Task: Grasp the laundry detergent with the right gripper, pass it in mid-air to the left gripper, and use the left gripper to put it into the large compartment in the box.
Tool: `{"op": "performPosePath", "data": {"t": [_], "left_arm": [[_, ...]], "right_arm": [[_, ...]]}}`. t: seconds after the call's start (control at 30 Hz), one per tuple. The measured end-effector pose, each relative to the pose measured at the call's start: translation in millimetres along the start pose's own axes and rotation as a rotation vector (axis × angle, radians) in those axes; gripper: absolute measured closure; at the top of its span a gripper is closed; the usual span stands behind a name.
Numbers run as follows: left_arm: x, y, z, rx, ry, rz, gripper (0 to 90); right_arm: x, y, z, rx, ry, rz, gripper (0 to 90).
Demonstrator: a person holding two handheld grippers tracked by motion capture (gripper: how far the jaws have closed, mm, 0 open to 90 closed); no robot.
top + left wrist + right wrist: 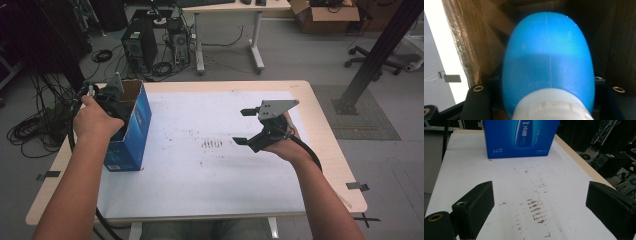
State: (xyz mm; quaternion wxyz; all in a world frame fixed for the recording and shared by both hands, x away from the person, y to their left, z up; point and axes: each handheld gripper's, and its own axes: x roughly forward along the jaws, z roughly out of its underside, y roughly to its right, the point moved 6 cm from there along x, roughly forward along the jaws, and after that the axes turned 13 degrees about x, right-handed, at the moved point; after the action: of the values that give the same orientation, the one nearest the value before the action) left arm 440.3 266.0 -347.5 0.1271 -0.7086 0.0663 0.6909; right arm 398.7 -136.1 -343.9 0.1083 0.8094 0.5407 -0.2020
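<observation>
Blue bottle (548, 62), white cap, inside open box (131, 131).

Even room light; box interior dim, bottle (548, 62) blurred.

The right gripper (539, 212) holds its black jaws wide apart above the white counter (461, 170); brown smudges (536, 207) lie between them; a blue box (521, 137) stands far off.

The blue bottle (547, 62) looks like smooth, half-matt plastic with a fine mould seam, and its white cap (551, 107) is plastic too. The box (135, 125) is glossy printed cardboard outside, raw brown inside. The table (200, 190) has a matt white, stained sheet and a wood-look edge.
</observation>
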Motion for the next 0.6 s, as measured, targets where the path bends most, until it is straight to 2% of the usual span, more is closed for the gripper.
{"op": "performPosePath", "data": {"t": [0.6], "left_arm": [[-3.1, 0.5, -0.3, -0.003, 0.012, -0.001, 34.6]], "right_arm": [[-0.5, -0.4, 1.4, 0.003, -0.001, 0.002, 8.1]]}}
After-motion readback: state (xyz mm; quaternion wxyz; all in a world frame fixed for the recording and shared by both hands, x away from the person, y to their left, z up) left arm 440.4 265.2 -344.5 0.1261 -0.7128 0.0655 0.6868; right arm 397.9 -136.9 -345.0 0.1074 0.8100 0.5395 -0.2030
